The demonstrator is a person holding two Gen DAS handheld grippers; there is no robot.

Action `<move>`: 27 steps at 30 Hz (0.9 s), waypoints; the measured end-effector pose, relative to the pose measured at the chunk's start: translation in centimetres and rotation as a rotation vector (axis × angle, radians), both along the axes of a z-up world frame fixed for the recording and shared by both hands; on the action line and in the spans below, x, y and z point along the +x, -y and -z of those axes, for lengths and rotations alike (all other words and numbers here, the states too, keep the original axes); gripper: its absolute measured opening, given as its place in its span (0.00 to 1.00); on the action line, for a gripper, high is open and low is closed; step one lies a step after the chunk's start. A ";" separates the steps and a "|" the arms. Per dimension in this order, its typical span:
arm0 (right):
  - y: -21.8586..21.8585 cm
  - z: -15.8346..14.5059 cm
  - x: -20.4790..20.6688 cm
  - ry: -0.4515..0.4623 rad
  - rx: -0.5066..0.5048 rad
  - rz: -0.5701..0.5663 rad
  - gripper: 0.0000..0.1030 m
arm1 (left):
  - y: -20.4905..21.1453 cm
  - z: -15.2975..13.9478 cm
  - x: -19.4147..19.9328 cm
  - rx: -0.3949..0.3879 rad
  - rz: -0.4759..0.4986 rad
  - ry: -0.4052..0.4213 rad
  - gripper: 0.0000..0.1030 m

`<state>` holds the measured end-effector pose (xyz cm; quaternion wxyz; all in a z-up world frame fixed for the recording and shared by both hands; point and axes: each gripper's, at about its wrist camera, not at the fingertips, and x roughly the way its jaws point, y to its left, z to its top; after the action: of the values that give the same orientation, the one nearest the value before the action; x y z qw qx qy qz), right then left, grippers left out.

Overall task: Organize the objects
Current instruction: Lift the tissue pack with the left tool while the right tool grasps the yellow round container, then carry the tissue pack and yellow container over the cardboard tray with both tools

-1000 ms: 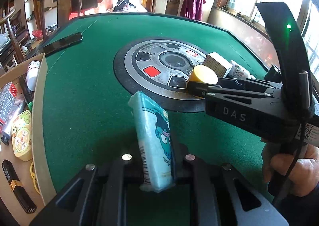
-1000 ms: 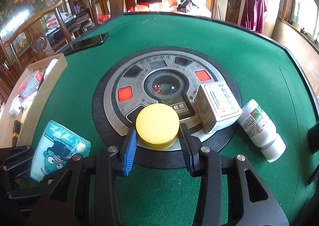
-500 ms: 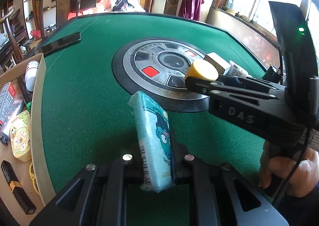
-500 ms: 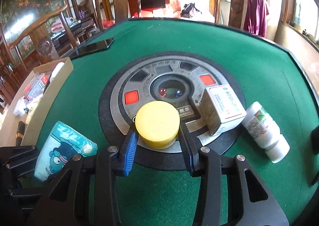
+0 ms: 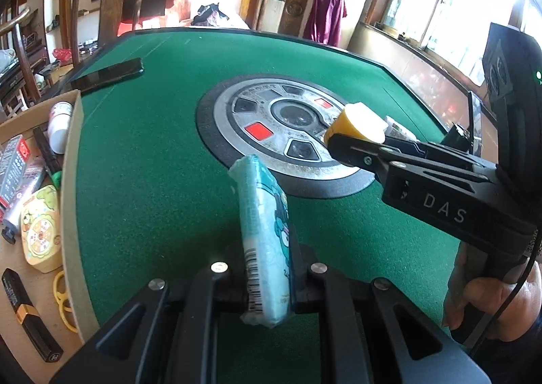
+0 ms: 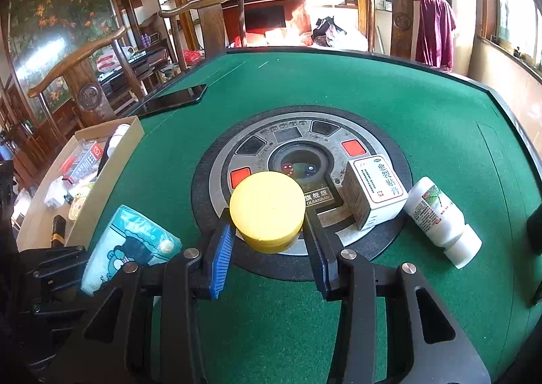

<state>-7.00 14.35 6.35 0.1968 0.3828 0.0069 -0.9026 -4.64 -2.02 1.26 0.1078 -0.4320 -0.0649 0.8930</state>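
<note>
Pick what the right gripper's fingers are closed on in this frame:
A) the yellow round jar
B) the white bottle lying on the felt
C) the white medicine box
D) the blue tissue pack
A: in the right wrist view the right gripper has its fingers pressed on either side of the yellow round jar, while the left gripper holds the blue tissue pack.

Yellow jar [image 6: 266,211], cartoon-printed teal tissue pack [image 5: 266,241]

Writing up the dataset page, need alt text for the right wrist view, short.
The right gripper holds a round yellow jar between its fingers above a green table. To the right sit a white box and a white bottle lying on its side; at left, a blue tissue pack and a cardboard tray.
</note>
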 end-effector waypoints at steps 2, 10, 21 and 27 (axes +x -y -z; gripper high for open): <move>0.0 0.0 0.1 -0.002 0.000 0.001 0.39 | -0.5 0.2 -0.1 -0.001 0.025 0.015 0.14; -0.3 -0.4 0.4 -0.015 -0.011 0.002 0.39 | -0.8 -0.7 0.6 -0.009 0.023 -0.046 0.12; 0.5 -1.5 1.6 -0.039 -0.031 -0.035 0.39 | 0.8 -3.9 3.8 -0.065 -0.048 -0.177 0.12; 1.6 -2.0 2.6 -0.046 -0.044 -0.061 0.39 | 2.0 -4.9 5.1 -0.052 -0.059 -0.201 0.12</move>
<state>-4.36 12.76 8.36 0.2324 0.3571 0.0033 -0.9047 0.44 -4.00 6.12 0.0762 -0.3410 -0.0435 0.9360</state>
